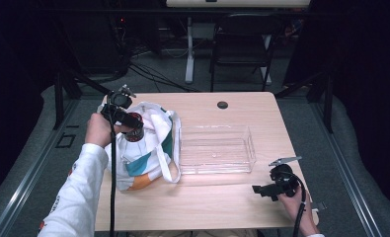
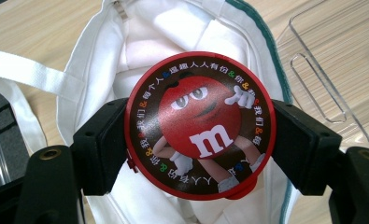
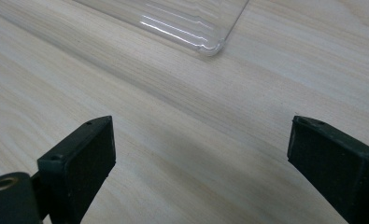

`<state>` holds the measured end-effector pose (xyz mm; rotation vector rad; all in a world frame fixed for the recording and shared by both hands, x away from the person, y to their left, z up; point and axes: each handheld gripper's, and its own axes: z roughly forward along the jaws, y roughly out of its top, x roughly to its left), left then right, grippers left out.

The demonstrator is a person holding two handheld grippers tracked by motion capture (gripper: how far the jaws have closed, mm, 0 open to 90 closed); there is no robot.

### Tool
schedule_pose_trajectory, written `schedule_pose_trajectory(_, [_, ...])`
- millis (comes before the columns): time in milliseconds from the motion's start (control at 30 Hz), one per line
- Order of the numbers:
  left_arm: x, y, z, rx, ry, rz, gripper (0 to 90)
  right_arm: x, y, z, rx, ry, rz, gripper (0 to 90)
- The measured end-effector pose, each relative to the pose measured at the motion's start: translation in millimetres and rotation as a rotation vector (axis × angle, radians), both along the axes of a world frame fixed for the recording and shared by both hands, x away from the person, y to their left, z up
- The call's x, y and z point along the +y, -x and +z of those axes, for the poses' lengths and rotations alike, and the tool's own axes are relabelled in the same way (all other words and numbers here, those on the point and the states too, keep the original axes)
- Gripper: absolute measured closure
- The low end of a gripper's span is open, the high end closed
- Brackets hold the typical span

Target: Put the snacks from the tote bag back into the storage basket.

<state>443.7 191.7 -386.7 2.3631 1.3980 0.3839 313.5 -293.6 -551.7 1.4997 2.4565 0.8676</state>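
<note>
Tin: a round red tin (image 2: pixel 200 125) with a red candy face on its lid, held above the open white bag (image 2: pixel 173 37).
Left tongs (image 2: pixel 200 140): closed tight on the tin's two sides.
Bag: lies on the desk (image 1: pixel 222 207), beside the clear tray (image 1: pixel 216 149).
Right tongs (image 3: pixel 198 158): wide open, holding nothing, over bare desk near the tray's corner.

The light wooden table (image 1: pixel 217 202) holds a white cloth bag with teal and orange patches (image 1: pixel 148 158) just beside a clear plastic tray (image 1: pixel 216 150), with a small black round cap (image 1: pixel 222 104) farther back.
</note>
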Motion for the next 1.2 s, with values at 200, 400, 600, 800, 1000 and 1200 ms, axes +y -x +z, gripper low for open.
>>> schedule_pose_trajectory(200, [-5.6,-0.6,4.3,-0.008,-0.004,-0.018,25.8,-0.1,-0.1,0.0,0.002,0.001,0.002,7.4])
schedule_pose_trajectory(400, [-11.2,-0.6,7.8,-0.016,-0.005,-0.032,25.9,0.0,-0.1,-0.1,0.004,0.000,0.004,7.4])
schedule_pose_trajectory(600, [-17.4,-1.4,8.8,-0.024,-0.001,-0.043,25.9,0.1,0.1,-0.1,0.002,-0.001,0.001,7.4])
schedule_pose_trajectory(800, [-23.6,-1.7,12.3,-0.028,0.001,-0.058,25.9,-0.2,-0.1,-0.1,0.003,-0.001,0.002,7.4])
schedule_pose_trajectory(1000, [-31.8,-1.9,14.7,-0.030,0.000,-0.076,25.9,-0.2,0.0,0.0,0.003,-0.001,0.002,7.4])
schedule_pose_trajectory(1200, [-40.5,-2.3,17.2,-0.031,-0.003,-0.096,25.9,-0.2,0.0,0.0,0.002,-0.001,0.001,7.4])
